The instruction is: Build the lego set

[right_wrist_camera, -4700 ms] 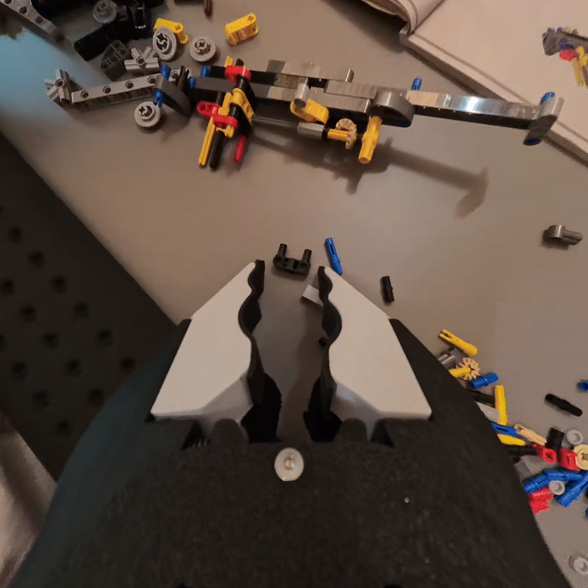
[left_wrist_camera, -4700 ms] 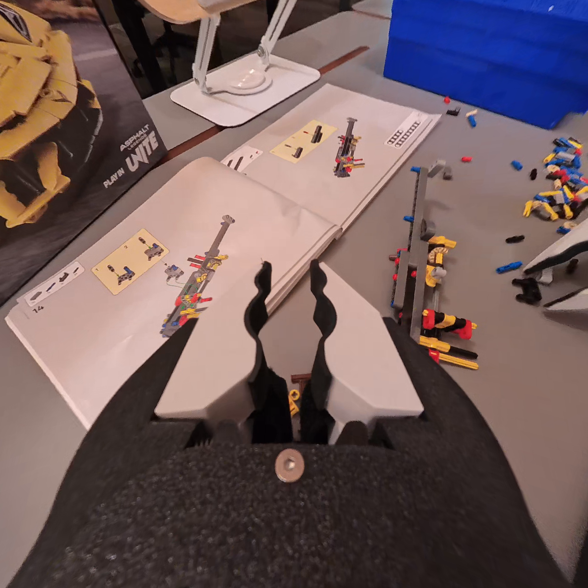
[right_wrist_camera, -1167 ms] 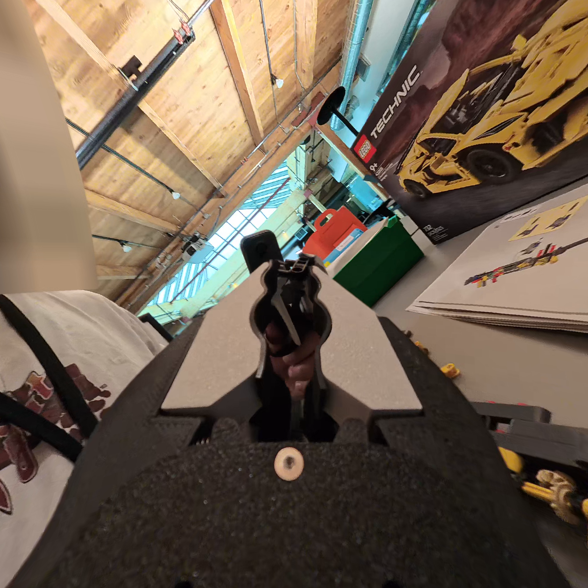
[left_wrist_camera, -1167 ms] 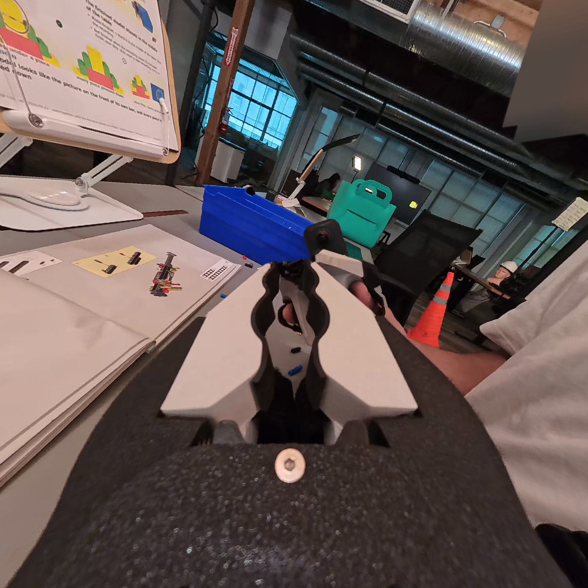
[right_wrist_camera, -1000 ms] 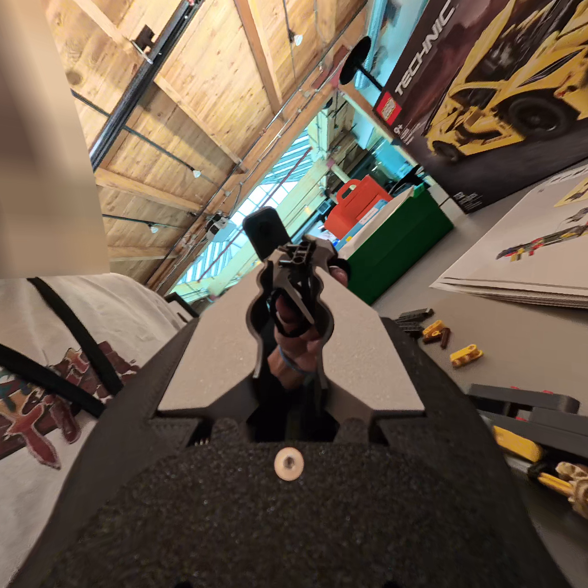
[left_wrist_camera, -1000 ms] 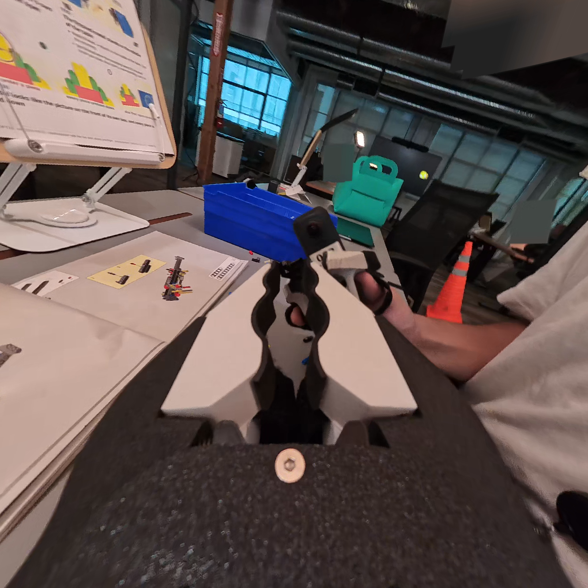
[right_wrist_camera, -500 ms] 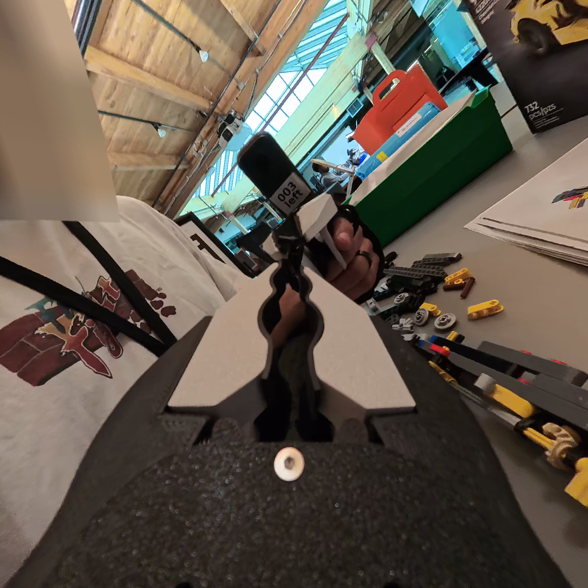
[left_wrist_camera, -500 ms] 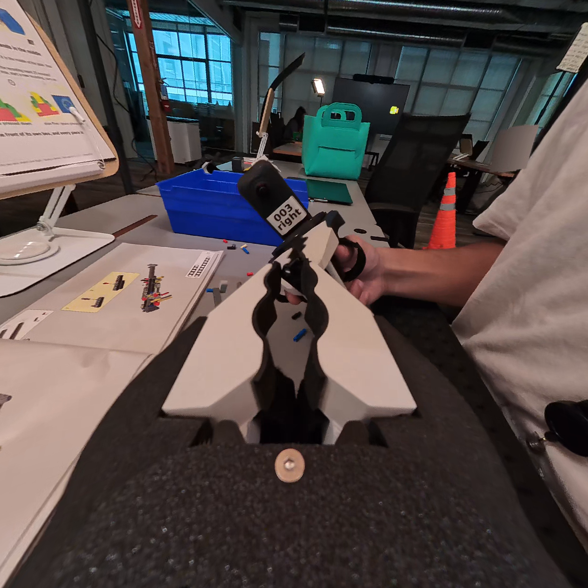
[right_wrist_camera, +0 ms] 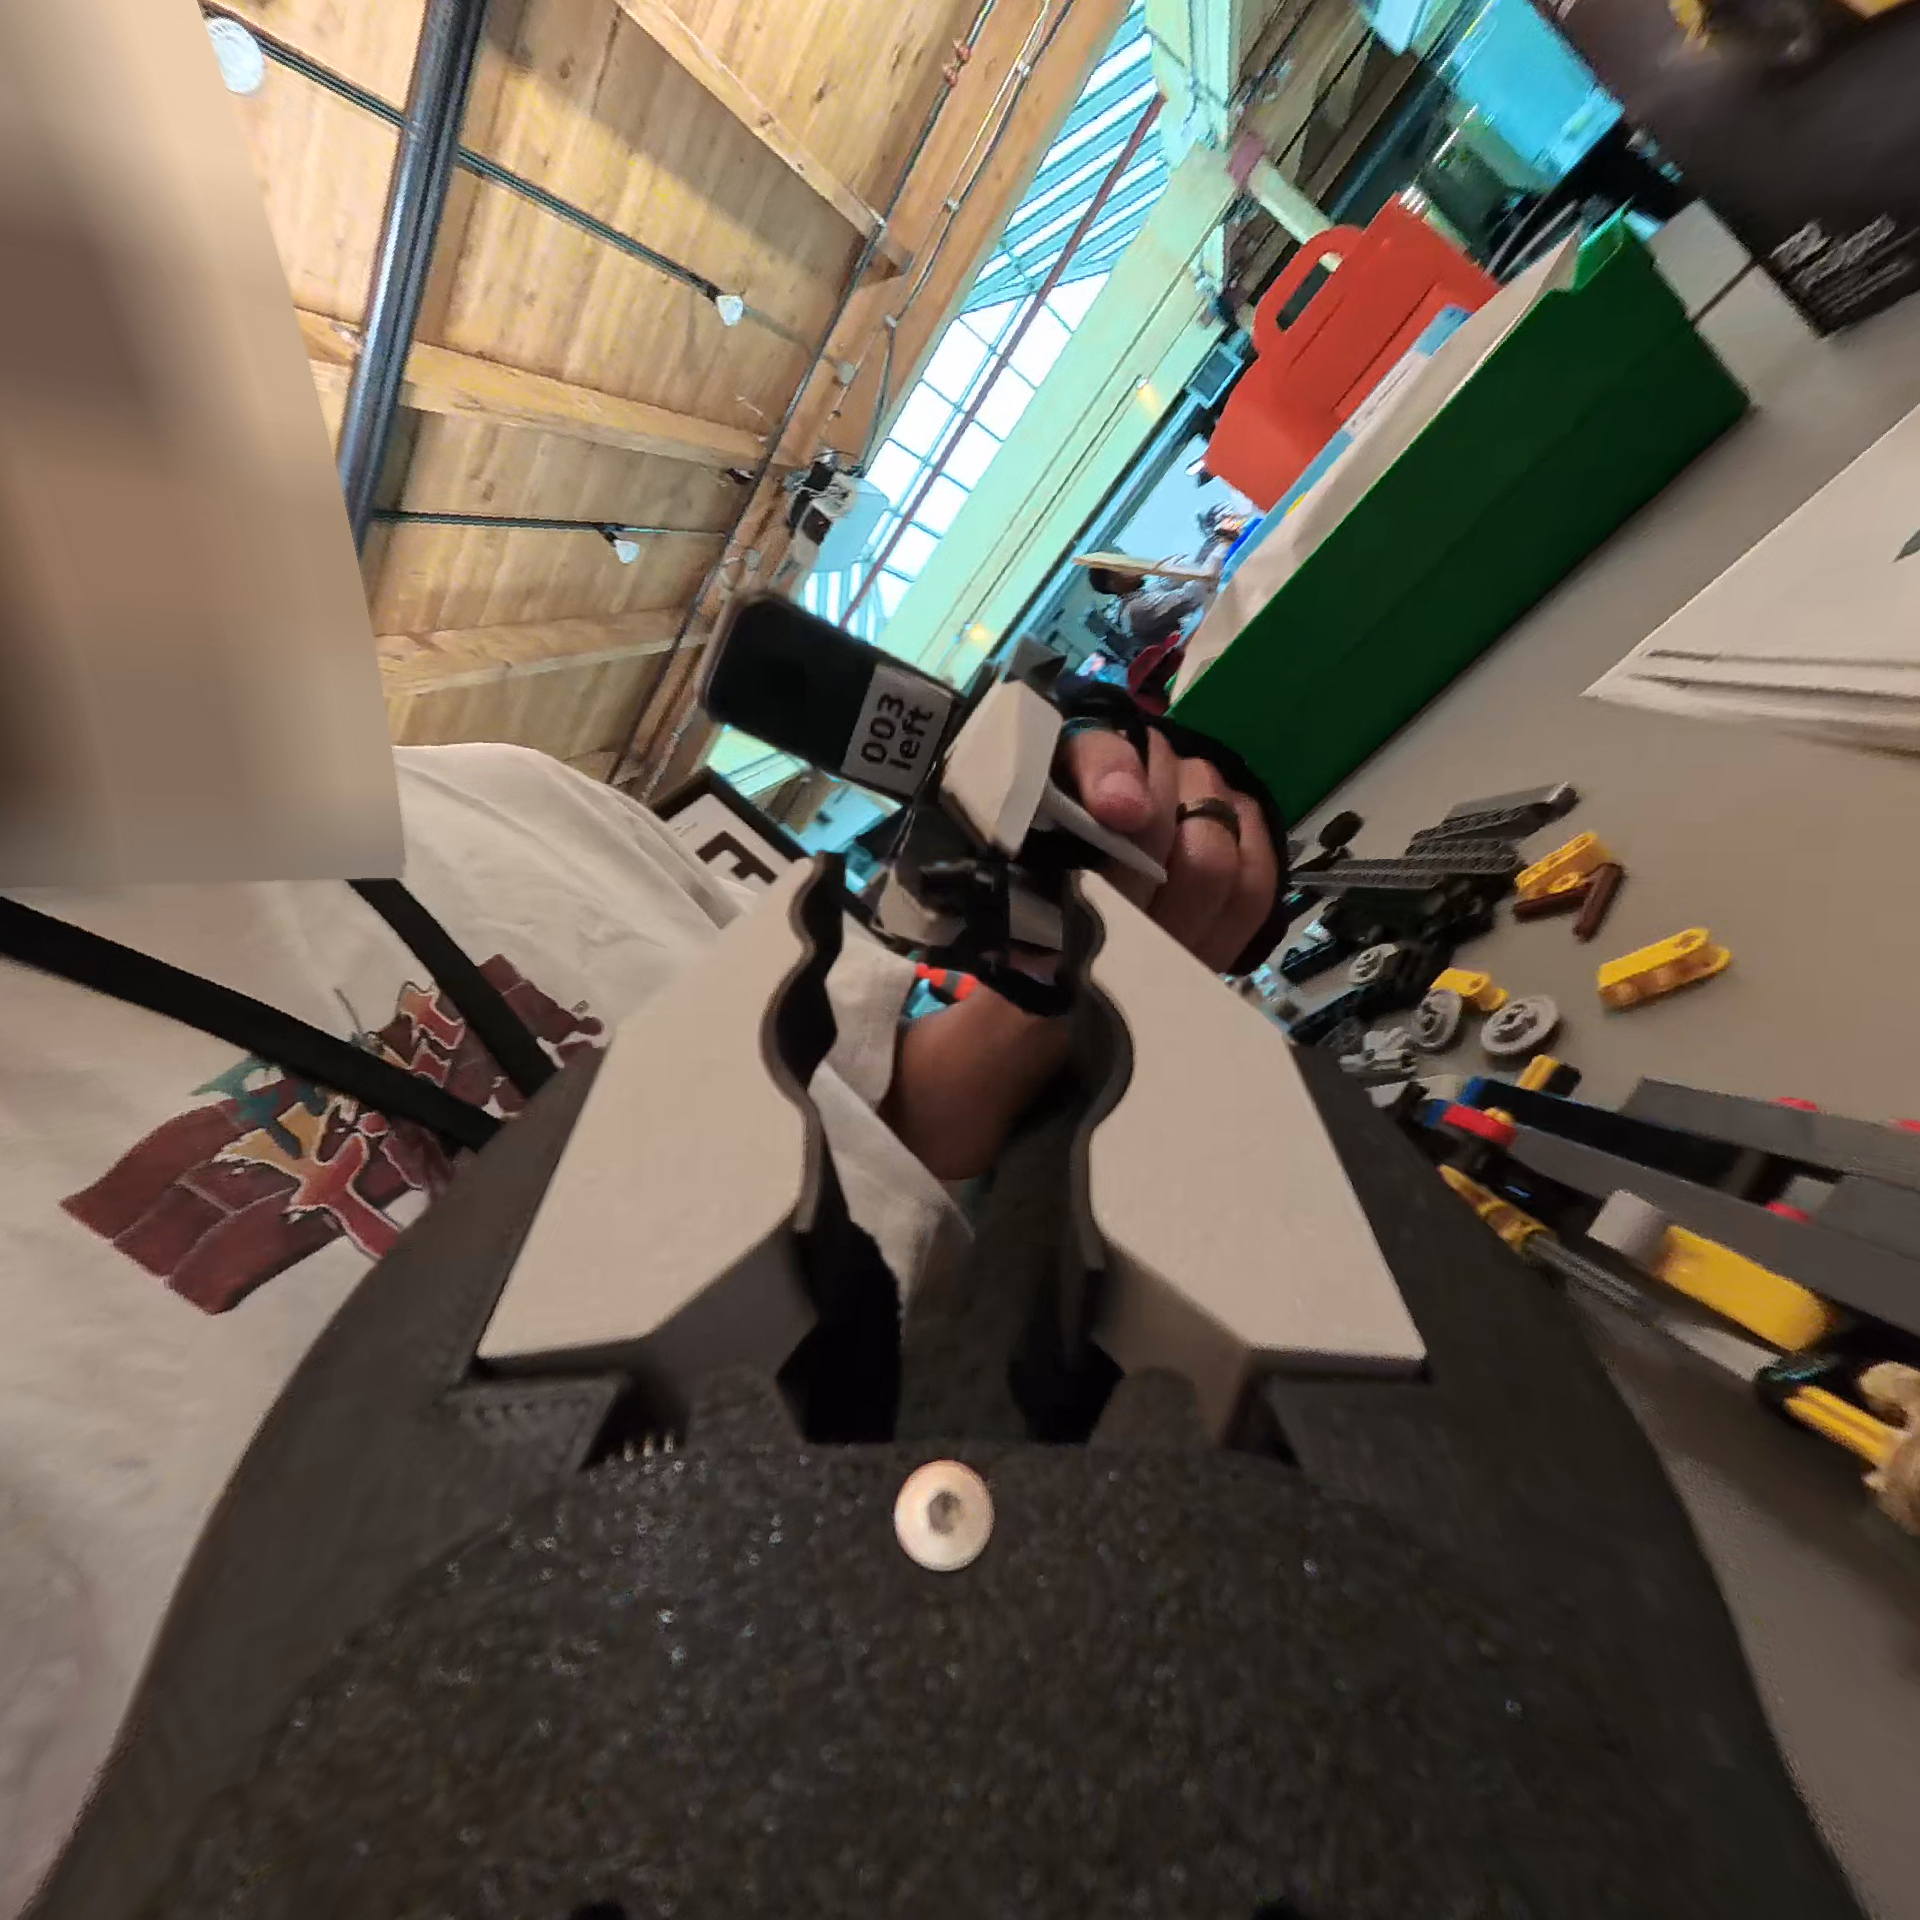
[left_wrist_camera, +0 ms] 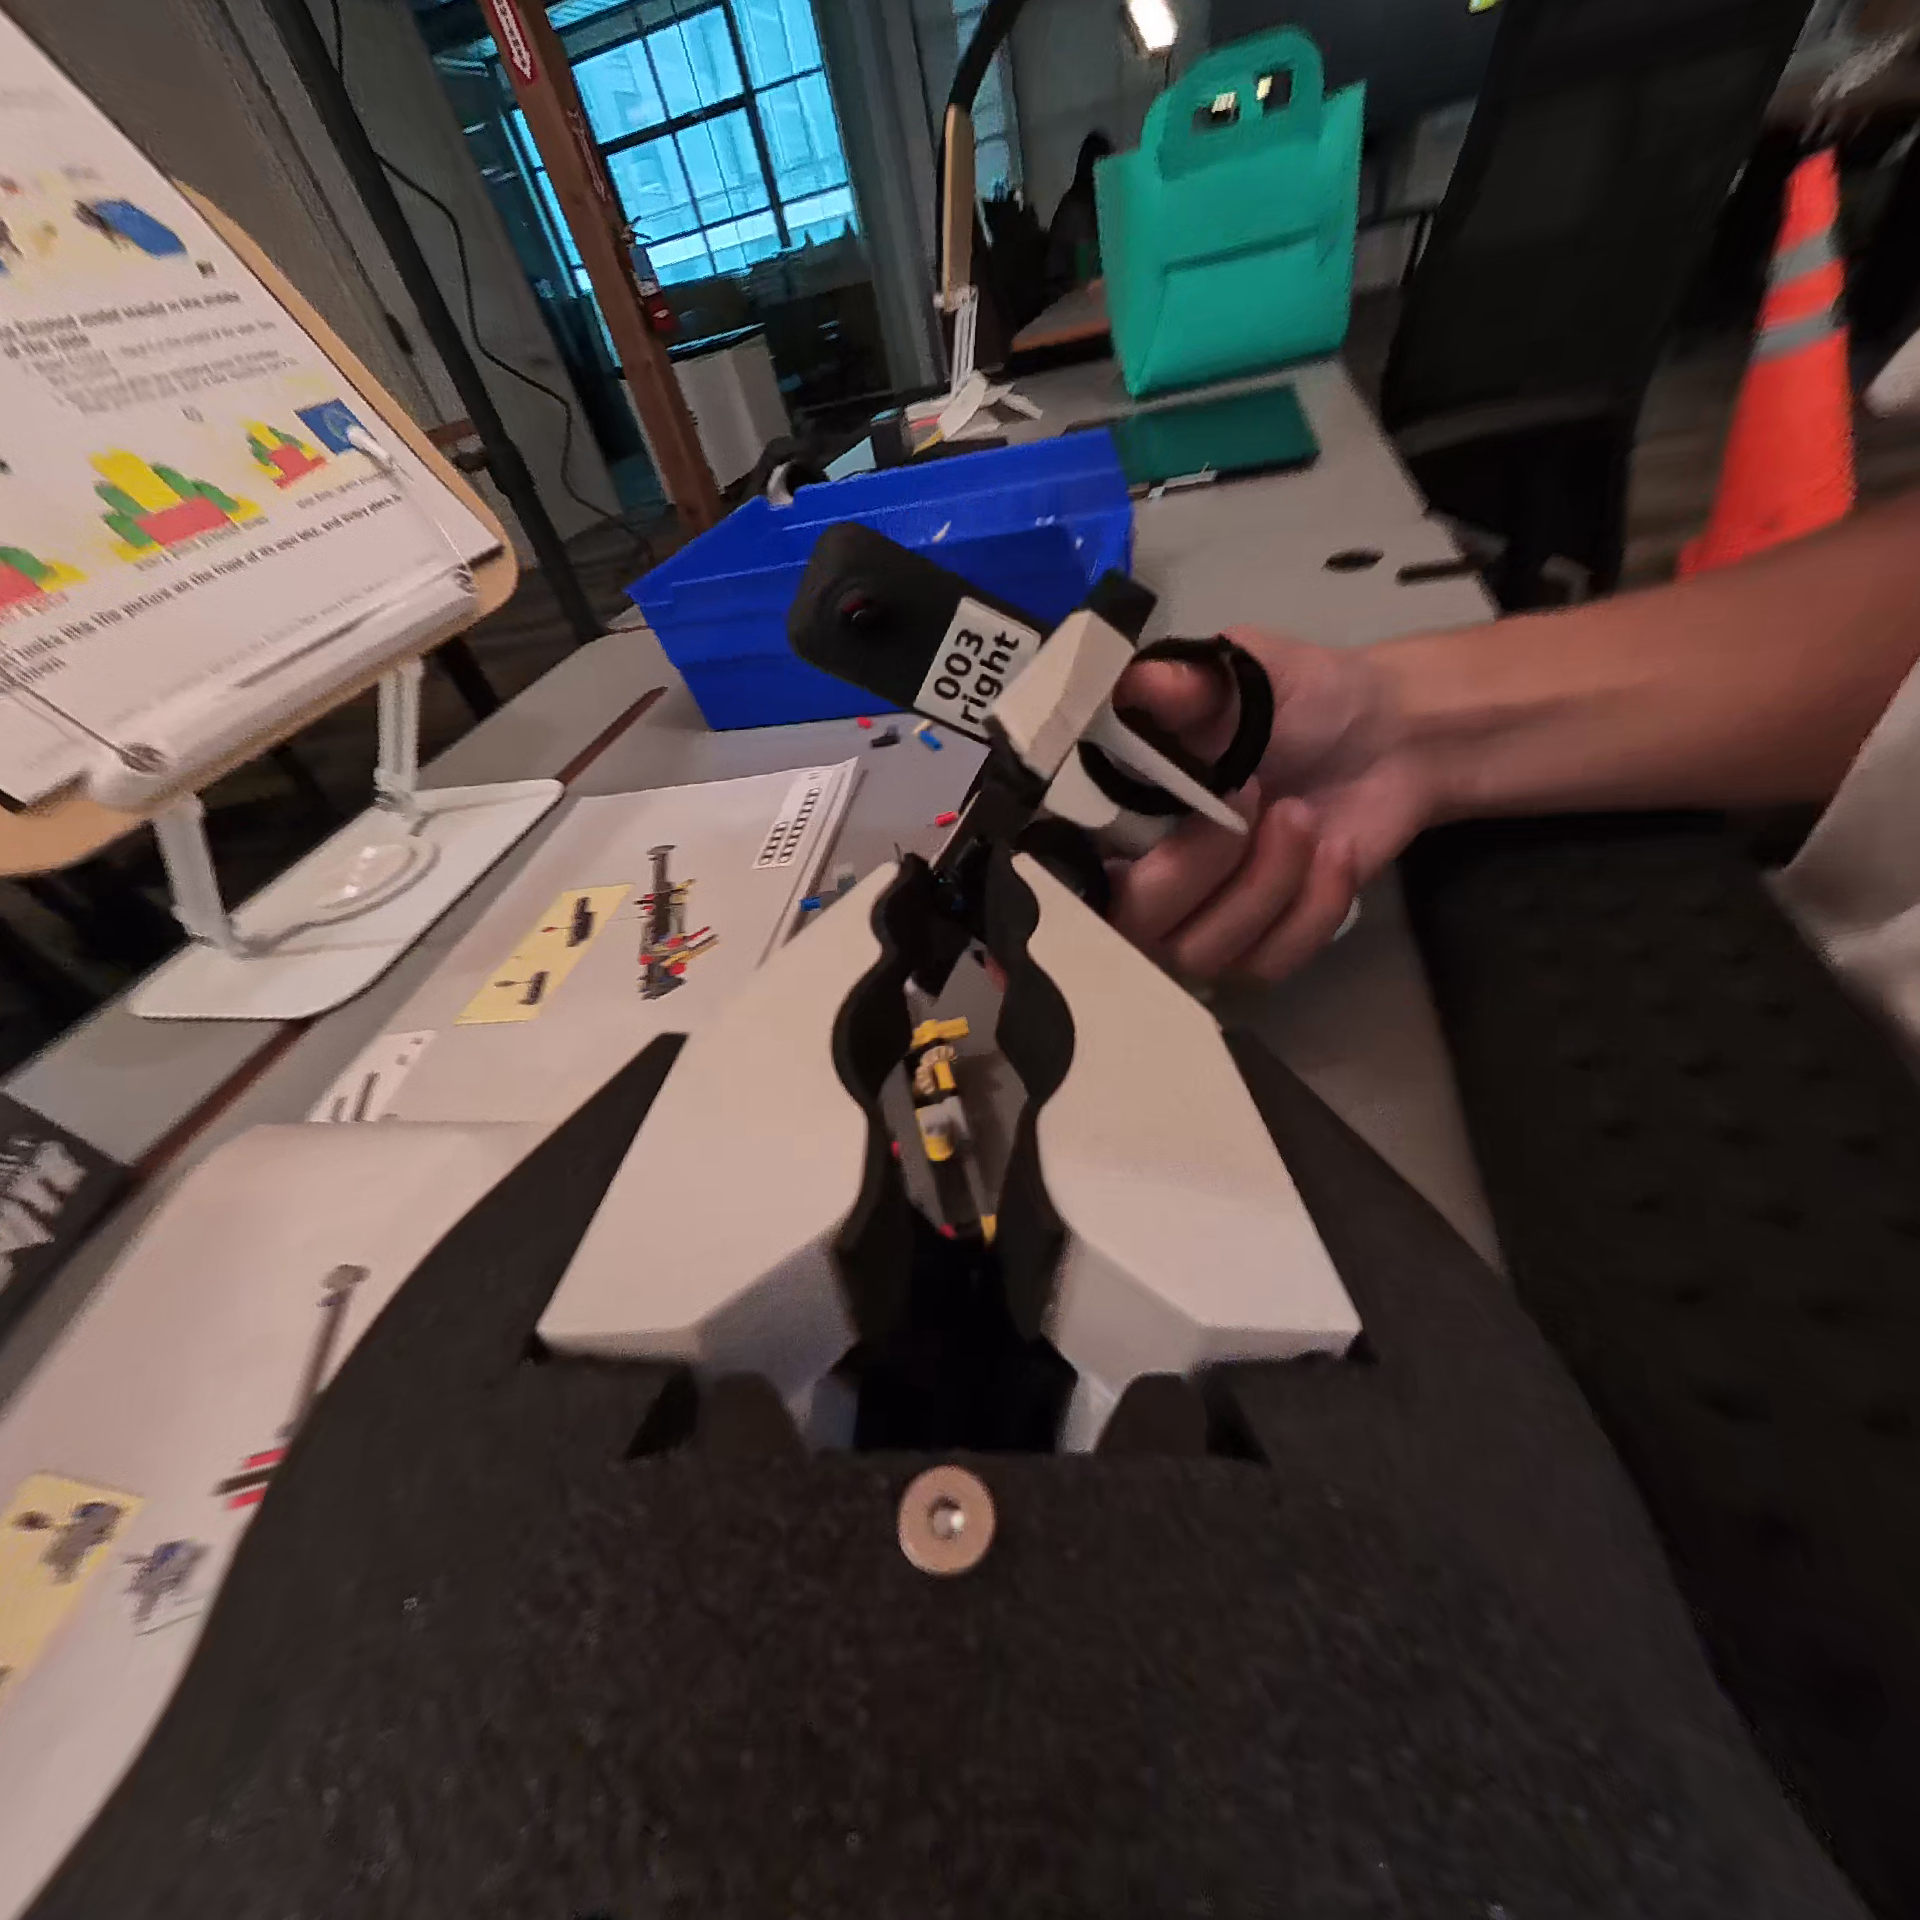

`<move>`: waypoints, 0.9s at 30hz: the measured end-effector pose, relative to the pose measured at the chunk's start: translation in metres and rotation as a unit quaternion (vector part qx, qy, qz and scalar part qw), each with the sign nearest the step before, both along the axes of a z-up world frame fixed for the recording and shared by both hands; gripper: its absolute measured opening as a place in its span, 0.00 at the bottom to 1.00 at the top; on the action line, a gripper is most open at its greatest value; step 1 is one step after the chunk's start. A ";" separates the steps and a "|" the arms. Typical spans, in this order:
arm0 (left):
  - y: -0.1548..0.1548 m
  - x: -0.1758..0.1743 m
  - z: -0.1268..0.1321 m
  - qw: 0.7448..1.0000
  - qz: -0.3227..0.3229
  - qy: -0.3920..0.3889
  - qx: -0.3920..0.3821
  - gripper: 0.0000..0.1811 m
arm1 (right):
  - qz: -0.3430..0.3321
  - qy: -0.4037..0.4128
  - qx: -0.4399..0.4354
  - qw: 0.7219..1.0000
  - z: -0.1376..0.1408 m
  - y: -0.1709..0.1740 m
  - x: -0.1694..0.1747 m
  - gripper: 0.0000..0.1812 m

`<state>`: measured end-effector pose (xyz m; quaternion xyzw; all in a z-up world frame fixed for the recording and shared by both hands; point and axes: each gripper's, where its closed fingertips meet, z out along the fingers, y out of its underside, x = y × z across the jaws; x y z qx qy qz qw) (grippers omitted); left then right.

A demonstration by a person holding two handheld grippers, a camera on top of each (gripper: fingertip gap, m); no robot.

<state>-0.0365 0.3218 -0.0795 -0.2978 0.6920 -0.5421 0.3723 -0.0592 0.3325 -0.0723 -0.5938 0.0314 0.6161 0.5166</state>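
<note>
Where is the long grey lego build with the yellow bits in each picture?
Left wrist view: the lego build peeks through the gap between the left hand-held gripper fingers, mid-picture.
Right wrist view: it lies along the lower right edge.
Shared landmark: the open instruction booklet, left of centre there, at the right edge here.

Dim indoor light, bright windows (left_wrist_camera: 717, 156) behind; motion blur, strong wide-angle edge distortion.

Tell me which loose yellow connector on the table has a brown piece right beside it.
The farther yellow connector, close against the brown piece by the dark beams. The nearer yellow connector lies alone.
</note>
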 end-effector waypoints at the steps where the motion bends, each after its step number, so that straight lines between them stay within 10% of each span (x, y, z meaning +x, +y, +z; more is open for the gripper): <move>1: -0.001 0.001 -0.003 1.000 0.008 -0.009 0.026 0.05 | 0.008 0.008 0.000 1.000 0.000 -0.001 -0.001 0.19; 8: -0.005 0.004 -0.008 0.999 0.021 0.002 0.034 0.05 | -0.018 -0.021 -0.004 1.000 -0.008 -0.001 0.005 0.09; 13: 0.016 0.023 -0.012 0.988 0.081 0.084 -0.103 0.21 | -0.101 -0.029 0.002 0.994 -0.007 0.006 0.028 0.09; 19: 0.005 0.020 -0.010 0.925 -0.024 0.191 -0.326 0.14 | -0.149 -0.100 0.037 0.983 -0.003 0.010 0.031 0.08; 27: 0.005 0.017 -0.007 0.921 -0.040 0.181 -0.343 0.05 | -0.138 -0.112 0.054 0.983 0.001 0.014 0.024 0.09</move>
